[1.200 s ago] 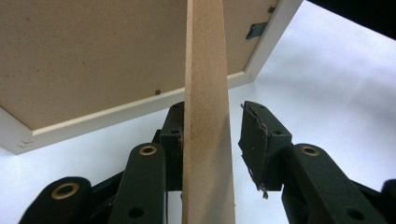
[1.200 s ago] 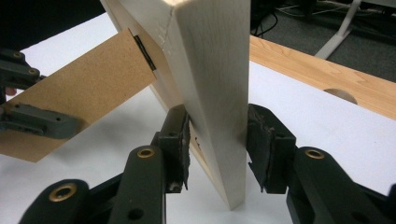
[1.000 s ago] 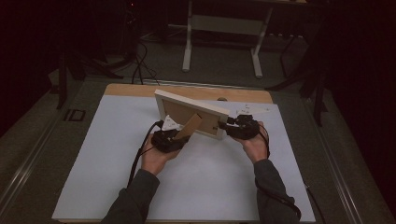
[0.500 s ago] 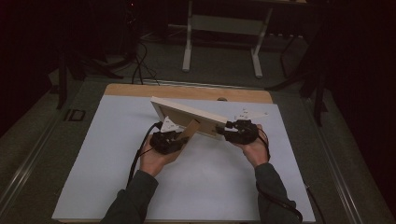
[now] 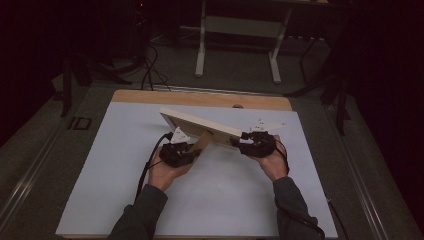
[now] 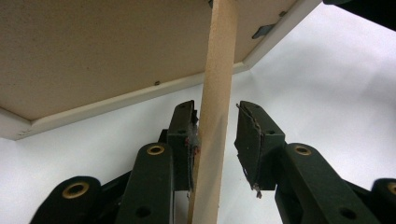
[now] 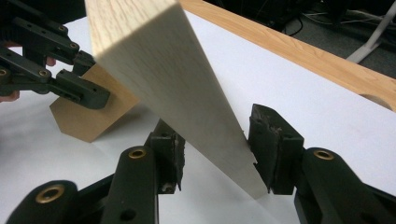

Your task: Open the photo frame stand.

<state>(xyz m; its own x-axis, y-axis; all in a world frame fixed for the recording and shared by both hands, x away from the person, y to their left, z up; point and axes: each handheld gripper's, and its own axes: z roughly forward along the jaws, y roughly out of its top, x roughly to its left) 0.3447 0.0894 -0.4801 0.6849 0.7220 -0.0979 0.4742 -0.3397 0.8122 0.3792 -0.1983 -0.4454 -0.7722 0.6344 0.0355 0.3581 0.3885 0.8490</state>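
1. Two claws on one picture frame, tilted above the white desk, mid-picture in the high view.
2. Left claw: jaws apart, have just been opening; the frame's brown stand leg sits between them, touching the left pad, gap at the right one.
3. Right claw: jaws apart, have just been opening; the frame's pale edge lies between, right pad close to it, contact unclear.

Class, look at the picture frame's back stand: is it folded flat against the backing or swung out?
Swung out. In the left gripper view the stand juts away from the picture frame backing, passing between the left gripper fingers.
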